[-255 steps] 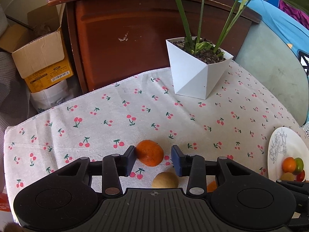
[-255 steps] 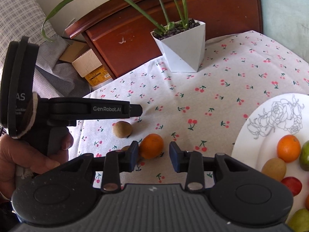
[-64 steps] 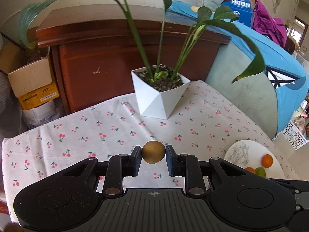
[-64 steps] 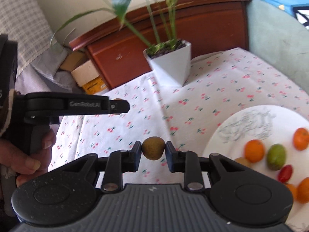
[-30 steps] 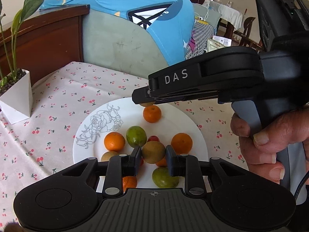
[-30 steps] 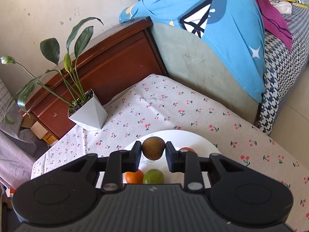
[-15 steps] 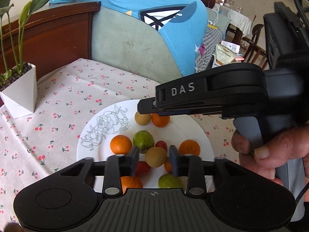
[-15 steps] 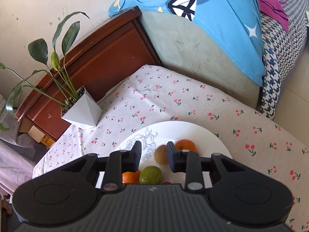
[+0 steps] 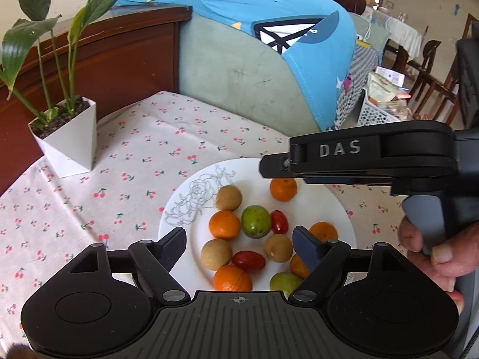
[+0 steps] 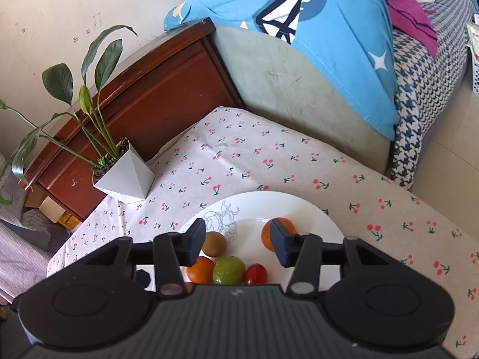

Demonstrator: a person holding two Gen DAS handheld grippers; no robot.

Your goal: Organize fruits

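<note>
A white plate (image 9: 338, 206) with a rose drawing holds several oranges, kiwis, green fruits and red tomatoes. My left gripper (image 9: 239, 248) hovers low over its near side. Its jaws are opening and the pads touch nothing. A brown kiwi (image 9: 278, 247) lies on the plate just inside the right finger. My right gripper (image 9: 265, 169) reaches in from the right above the plate's far side. In the right wrist view, that gripper (image 10: 239, 239) is also opening and holds nothing. Below it a kiwi (image 10: 213, 243) rests on the plate (image 10: 299, 203) by the left finger, and an orange (image 10: 266, 234) sits behind the right finger.
A white angular pot with a leafy plant (image 9: 67, 146) stands on the cherry-print tablecloth (image 9: 149, 149) at the far left. Behind the table are a brown wooden cabinet (image 10: 167, 89) and a sofa with a blue cloth (image 9: 269, 30). A hand (image 9: 434, 251) grips the right gripper's handle.
Both grippers were shut on a kiwi each over the plate. Their jaws have spread, and both kiwis now lie on the plate among the other fruit.
</note>
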